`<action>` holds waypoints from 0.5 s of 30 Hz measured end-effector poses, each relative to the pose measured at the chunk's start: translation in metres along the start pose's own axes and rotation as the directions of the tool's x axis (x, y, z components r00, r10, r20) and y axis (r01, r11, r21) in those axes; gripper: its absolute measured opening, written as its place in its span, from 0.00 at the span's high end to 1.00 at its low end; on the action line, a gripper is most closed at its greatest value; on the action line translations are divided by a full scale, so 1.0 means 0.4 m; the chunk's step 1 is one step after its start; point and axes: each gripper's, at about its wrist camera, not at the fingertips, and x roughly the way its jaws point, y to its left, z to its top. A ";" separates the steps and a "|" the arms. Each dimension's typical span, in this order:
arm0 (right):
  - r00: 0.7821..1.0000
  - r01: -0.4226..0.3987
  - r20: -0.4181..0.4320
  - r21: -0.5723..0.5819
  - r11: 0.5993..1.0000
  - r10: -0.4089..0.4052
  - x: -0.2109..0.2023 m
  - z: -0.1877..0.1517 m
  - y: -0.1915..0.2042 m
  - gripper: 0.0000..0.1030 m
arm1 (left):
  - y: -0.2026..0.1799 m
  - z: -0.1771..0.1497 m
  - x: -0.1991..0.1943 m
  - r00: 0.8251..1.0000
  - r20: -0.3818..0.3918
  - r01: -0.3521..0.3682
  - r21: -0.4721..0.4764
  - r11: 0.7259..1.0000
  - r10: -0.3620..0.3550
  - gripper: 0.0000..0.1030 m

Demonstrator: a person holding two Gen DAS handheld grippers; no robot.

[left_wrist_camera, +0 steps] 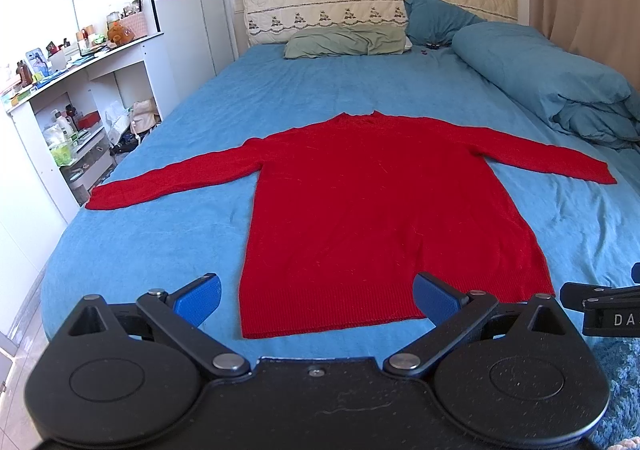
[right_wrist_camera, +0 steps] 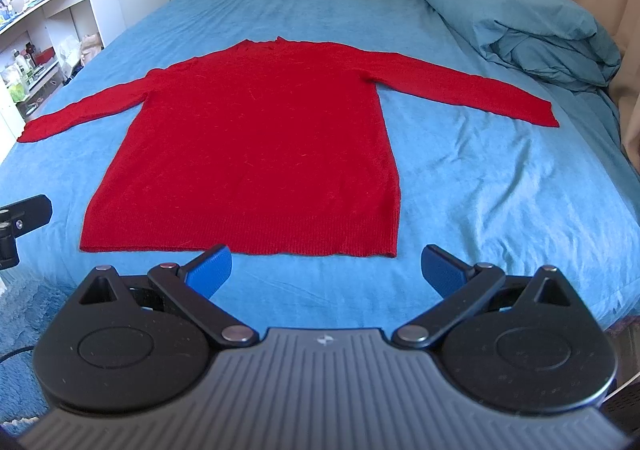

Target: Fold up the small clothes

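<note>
sweater: red sweater [left_wrist_camera: 384, 218] lies flat on the blue bedsheet [left_wrist_camera: 200, 130], sleeves out both ways, hem nearest the jaws, nothing folded yet.
left gripper [left_wrist_camera: 316, 300]: jaws spread wide, holding nothing; hem sits right between and just ahead of them.
right gripper [right_wrist_camera: 326, 270]: also wide open and empty, hem just ahead, a bit to its left.
how I'd do it: probably fold the sleeves in first, pinching near each cuff and keeping the knit flat.
hard to see: collar's far off and tiny; can't tell front from back.
</note>
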 end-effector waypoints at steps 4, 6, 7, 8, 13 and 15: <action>1.000 -0.003 0.007 0.000 1.000 0.003 -0.005 0.000 0.002 0.00 | 0.001 -0.002 -0.001 1.000 0.001 -0.001 -0.001 1.000 0.001 0.00; 1.000 -0.004 0.008 0.000 1.000 0.004 -0.004 0.000 0.000 0.00 | 0.002 -0.002 -0.001 1.000 0.001 0.000 -0.001 1.000 0.000 0.00; 1.000 -0.002 0.007 0.000 1.000 0.002 -0.004 0.001 0.001 0.00 | 0.001 -0.002 -0.002 1.000 0.002 0.000 -0.001 1.000 0.000 0.00; 1.000 -0.003 0.007 0.000 1.000 0.003 -0.004 0.000 -0.001 0.00 | 0.001 -0.002 -0.002 1.000 0.002 0.000 0.000 1.000 0.000 0.00; 1.000 -0.022 0.005 0.011 1.000 0.022 -0.004 0.006 -0.006 0.00 | -0.002 0.004 0.001 1.000 -0.005 -0.001 -0.005 1.000 0.001 0.00; 1.000 -0.027 0.010 0.017 0.999 0.027 -0.005 0.014 -0.021 0.00 | -0.007 0.019 0.005 1.000 -0.003 -0.003 0.003 1.000 0.003 0.00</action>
